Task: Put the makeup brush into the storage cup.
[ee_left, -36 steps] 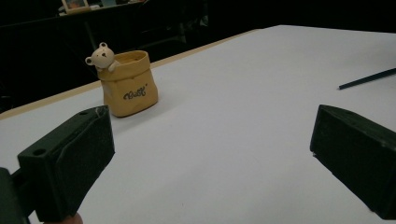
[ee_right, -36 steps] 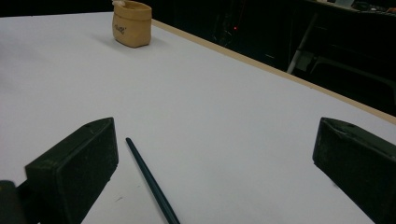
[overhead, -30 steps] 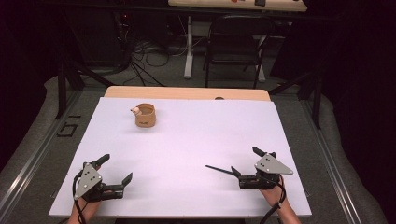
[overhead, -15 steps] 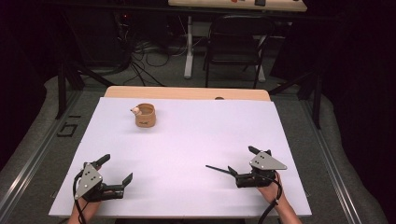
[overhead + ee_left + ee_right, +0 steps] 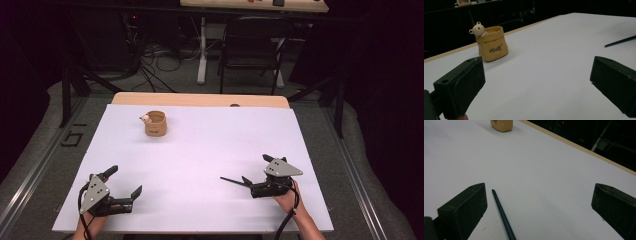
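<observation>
Nothing is gripped yet. The dark pen (image 5: 235,180) lies flat on the white table (image 5: 210,150), lower right of the high view, beside the right gripper (image 5: 255,172), whose jaws are spread wide. The left gripper (image 5: 122,185), lower left, is likewise spread and empty. The bear pot (image 5: 155,123) stands upper left. Judged: pickup and placing remain. The pen's near end is cut off in the right gripper view.

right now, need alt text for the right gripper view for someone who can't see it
A thin dark pen lies on a white table between two wide-open black jaws, close beside the left one and touching neither. A small tan pot stands far off near the table's back edge.
</observation>
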{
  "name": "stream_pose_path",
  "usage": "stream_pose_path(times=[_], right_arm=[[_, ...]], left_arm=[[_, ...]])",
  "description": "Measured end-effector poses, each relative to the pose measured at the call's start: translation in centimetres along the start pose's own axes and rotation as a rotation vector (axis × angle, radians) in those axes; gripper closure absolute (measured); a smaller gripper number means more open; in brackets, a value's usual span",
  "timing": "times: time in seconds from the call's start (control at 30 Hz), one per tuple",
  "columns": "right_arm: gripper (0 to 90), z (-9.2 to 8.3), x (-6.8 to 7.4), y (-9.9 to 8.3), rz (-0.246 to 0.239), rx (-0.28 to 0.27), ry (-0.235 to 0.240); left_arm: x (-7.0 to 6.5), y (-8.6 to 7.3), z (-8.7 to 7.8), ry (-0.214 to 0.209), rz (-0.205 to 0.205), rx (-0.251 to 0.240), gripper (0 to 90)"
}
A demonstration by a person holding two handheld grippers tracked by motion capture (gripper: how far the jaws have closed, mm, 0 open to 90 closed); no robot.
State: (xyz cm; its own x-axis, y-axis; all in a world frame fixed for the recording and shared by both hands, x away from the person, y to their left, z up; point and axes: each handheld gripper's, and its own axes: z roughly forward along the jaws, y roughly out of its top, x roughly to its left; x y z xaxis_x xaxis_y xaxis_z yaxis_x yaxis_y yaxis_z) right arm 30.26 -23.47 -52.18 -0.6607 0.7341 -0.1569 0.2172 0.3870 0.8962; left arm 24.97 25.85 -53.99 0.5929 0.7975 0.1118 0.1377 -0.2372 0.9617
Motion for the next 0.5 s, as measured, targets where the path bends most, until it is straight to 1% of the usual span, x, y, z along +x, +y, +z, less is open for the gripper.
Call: stream_pose_path(times=[0.07,0.27,0.3,0.33,0.37,0.4,0.43,0.47,0.5], right_arm=[[0.0,0.16,-0.06,0.11,-0.003,0.008,0.004],[0.0,0.61,-0.35,0.4,-0.005,0.048,0.018],[0.0,0.76,-0.5,0.37,0.003,0.063,0.033],[0.0,0.84,-0.57,0.36,0.001,0.073,0.034],[0.0,0.91,-0.66,0.37,-0.005,0.085,0.046],[0.0,0.91,-0.66,0.37,-0.005,0.085,0.046],[0.0,1.03,-0.72,0.41,-0.011,0.101,0.059],[0.0,1.03,-0.72,0.41,-0.011,0.101,0.059],[0.0,1.1,-0.88,0.53,-0.021,0.125,0.106]], left_arm=[[-0.02,0.01,-0.04,-0.006,0.001,-0.006,0.0],[-0.07,-0.01,-0.02,-0.005,0.005,0.0,0.0],[-0.07,-0.01,-0.02,-0.005,0.004,-0.001,0.0],[-0.07,-0.01,-0.02,-0.004,0.005,-0.001,0.0],[-0.06,-0.02,0.0,-0.004,0.004,-0.001,0.0],[-0.04,-0.02,0.0,-0.004,0.006,0.0,0.0],[-0.04,-0.02,0.01,-0.002,0.005,0.001,0.0],[-0.05,-0.02,0.02,-0.002,0.003,0.001,0.0],[-0.06,-0.02,0.03,-0.002,0.002,0.001,0.0]])
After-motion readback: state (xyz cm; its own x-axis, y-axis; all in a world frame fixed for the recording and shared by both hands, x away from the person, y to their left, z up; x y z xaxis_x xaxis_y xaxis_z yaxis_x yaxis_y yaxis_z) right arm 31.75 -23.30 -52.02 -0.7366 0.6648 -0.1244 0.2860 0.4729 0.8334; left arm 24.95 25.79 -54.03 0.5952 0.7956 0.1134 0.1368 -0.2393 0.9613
